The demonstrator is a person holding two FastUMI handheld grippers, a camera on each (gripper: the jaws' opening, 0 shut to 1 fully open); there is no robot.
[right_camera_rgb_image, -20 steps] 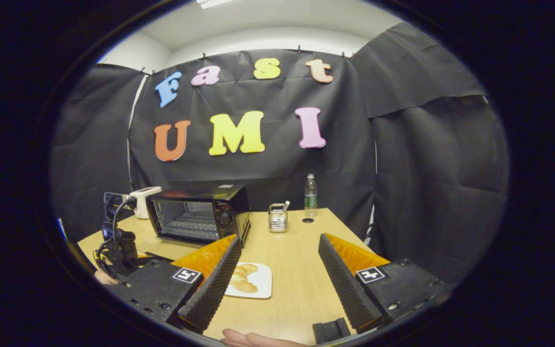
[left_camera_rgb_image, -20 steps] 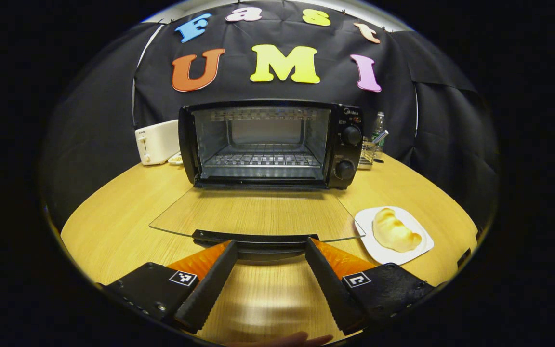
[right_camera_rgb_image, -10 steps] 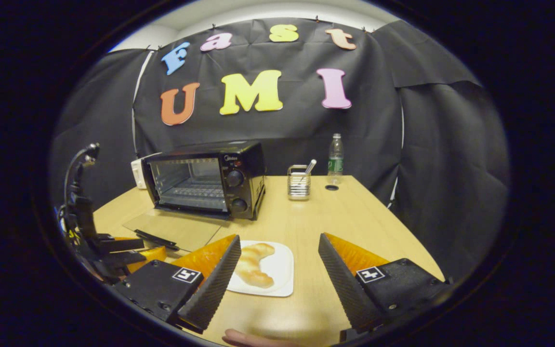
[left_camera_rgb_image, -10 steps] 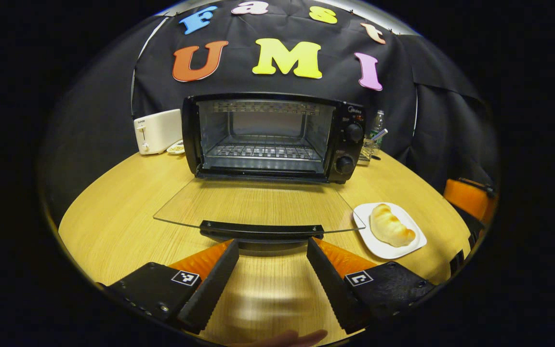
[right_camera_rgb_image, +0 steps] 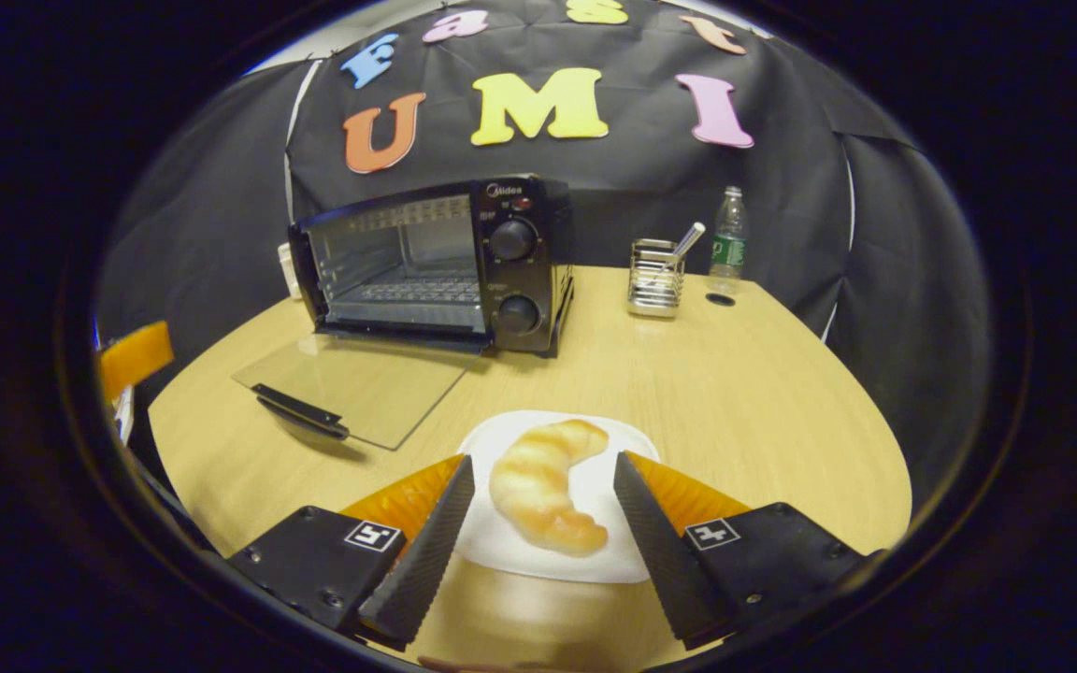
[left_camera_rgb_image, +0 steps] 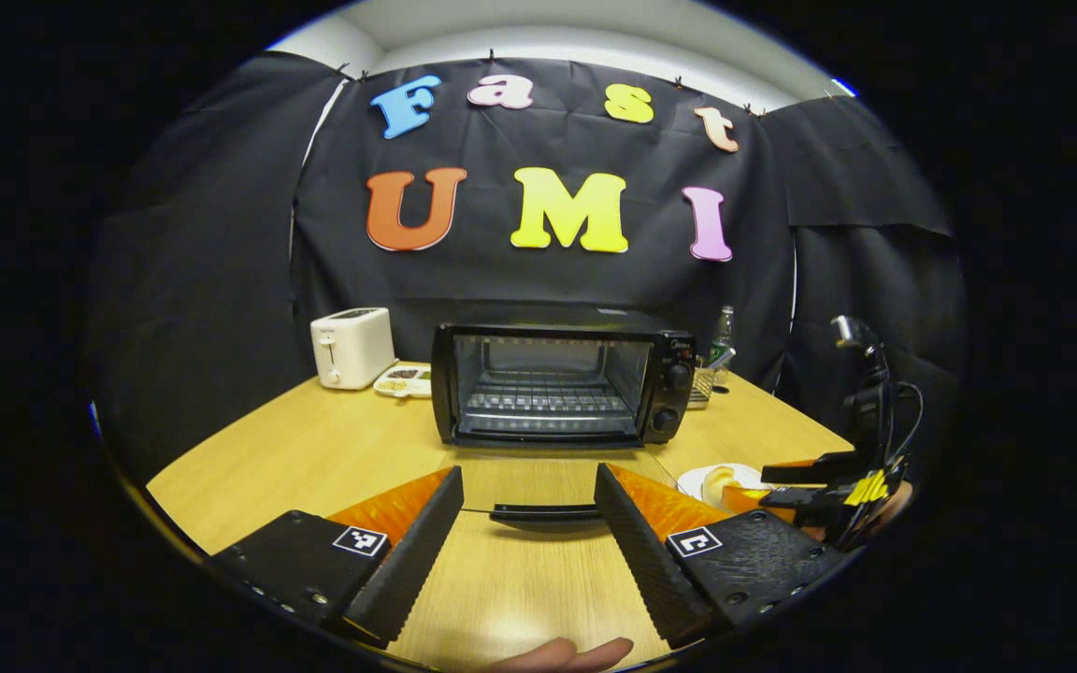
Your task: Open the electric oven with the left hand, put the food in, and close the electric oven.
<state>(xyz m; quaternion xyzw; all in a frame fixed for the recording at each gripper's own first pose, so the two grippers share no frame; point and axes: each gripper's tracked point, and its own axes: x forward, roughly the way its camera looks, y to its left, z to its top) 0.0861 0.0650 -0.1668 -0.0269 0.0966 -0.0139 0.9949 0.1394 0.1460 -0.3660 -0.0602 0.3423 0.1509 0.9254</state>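
The black electric oven (left_camera_rgb_image: 557, 383) stands open on the wooden table, its glass door (right_camera_rgb_image: 361, 383) lying flat with the handle (left_camera_rgb_image: 546, 512) toward me. A croissant (right_camera_rgb_image: 543, 491) rests on a white plate (right_camera_rgb_image: 497, 551). My right gripper (right_camera_rgb_image: 543, 463) is open and low over the plate, one finger on each side of the croissant; I cannot tell whether they touch it. In the left gripper view the right gripper (left_camera_rgb_image: 828, 486) hovers at the plate (left_camera_rgb_image: 697, 481). My left gripper (left_camera_rgb_image: 527, 475) is open and holds nothing, set back in front of the door handle.
A white toaster (left_camera_rgb_image: 351, 346) and a small dish (left_camera_rgb_image: 403, 379) sit left of the oven. A metal utensil holder (right_camera_rgb_image: 655, 276) and a water bottle (right_camera_rgb_image: 728, 241) stand at the back right. The black cloth wall closes the table's far side.
My left gripper has drawn back from the door handle, away from the oven. The right gripper has come forward and down, so its fingers now flank the croissant.
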